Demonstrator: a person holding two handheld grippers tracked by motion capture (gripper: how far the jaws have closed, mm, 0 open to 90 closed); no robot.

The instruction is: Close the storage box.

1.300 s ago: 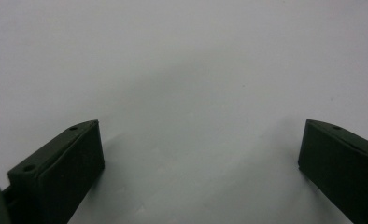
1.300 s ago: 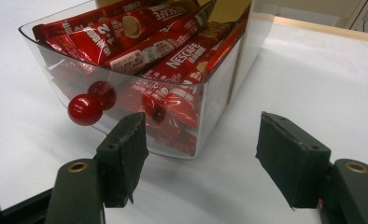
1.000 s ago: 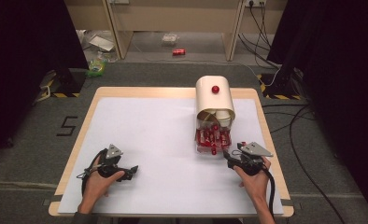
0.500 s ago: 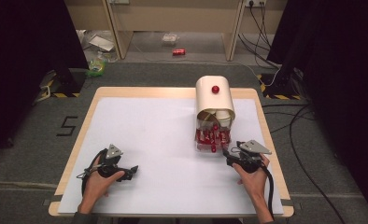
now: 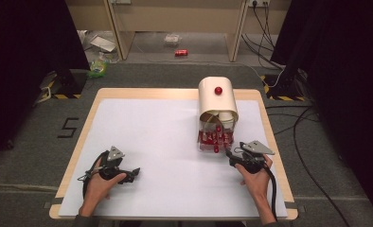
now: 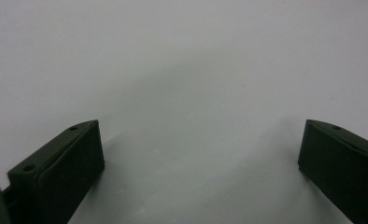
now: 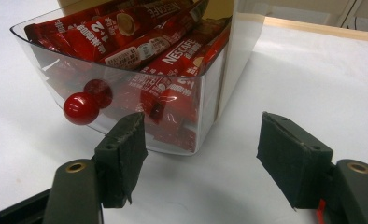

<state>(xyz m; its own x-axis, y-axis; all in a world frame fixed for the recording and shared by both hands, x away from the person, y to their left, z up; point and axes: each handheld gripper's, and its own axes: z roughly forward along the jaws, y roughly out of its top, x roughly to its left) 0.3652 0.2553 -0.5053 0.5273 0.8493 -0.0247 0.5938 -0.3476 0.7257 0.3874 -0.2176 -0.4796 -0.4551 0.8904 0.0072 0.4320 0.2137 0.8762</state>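
A cream dispenser box (image 5: pixel 217 98) with a red knob on top stands at the table's right. Its clear drawer (image 5: pixel 215 141) is pulled out toward me and holds several red coffee sachets (image 7: pixel 140 37). A red ball knob (image 7: pixel 81 108) sticks out of the drawer's front. My right gripper (image 5: pixel 230 154) rests just in front of the drawer, open (image 7: pixel 203 158), its jaws wide apart with the drawer's right corner just beyond them, untouched. My left gripper (image 5: pixel 135 171) lies on the white table top at the front left, open (image 6: pixel 201 158), with nothing between its jaws.
The white sheet (image 5: pixel 161 137) covers a wooden table (image 5: pixel 142 93). A red can (image 5: pixel 181 52) and litter lie on the floor beyond it. Cables (image 5: pixel 288 127) run along the floor at the right.
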